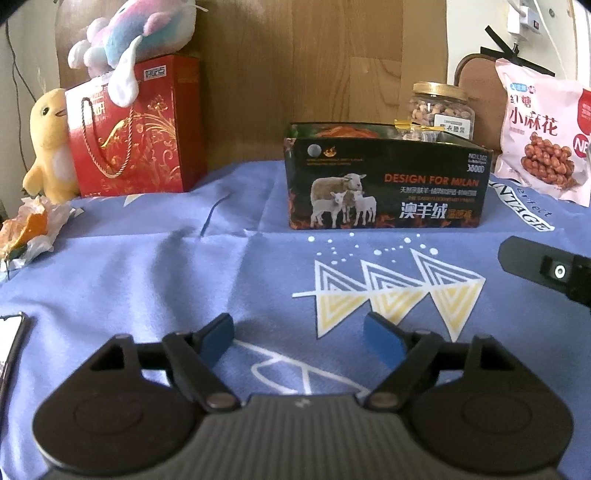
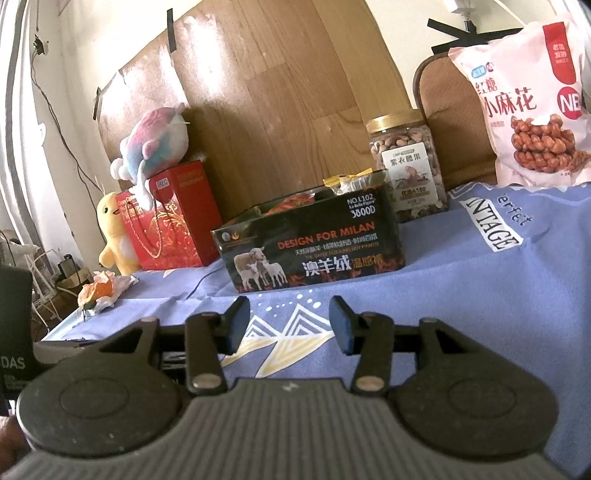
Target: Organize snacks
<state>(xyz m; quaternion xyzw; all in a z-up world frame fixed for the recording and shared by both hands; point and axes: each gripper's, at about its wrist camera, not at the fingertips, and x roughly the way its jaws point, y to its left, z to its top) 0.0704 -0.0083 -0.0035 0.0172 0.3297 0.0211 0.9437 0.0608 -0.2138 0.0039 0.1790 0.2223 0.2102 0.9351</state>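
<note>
A black open-top box printed with sheep stands on the blue cloth; it also shows in the right wrist view. Snack packets lie inside it, with a yellow wrapper at its rim. A clear jar of nuts with a gold lid stands behind it, also in the right wrist view. A pink snack bag leans at the right, seen too in the right wrist view. My left gripper is open and empty above the cloth. My right gripper is open and empty, in front of the box.
A red gift bag with a pastel plush on top and a yellow duck plush stand back left. Crumpled paper with orange peel lies at the left edge. A phone lies near left. The other gripper's body shows at right.
</note>
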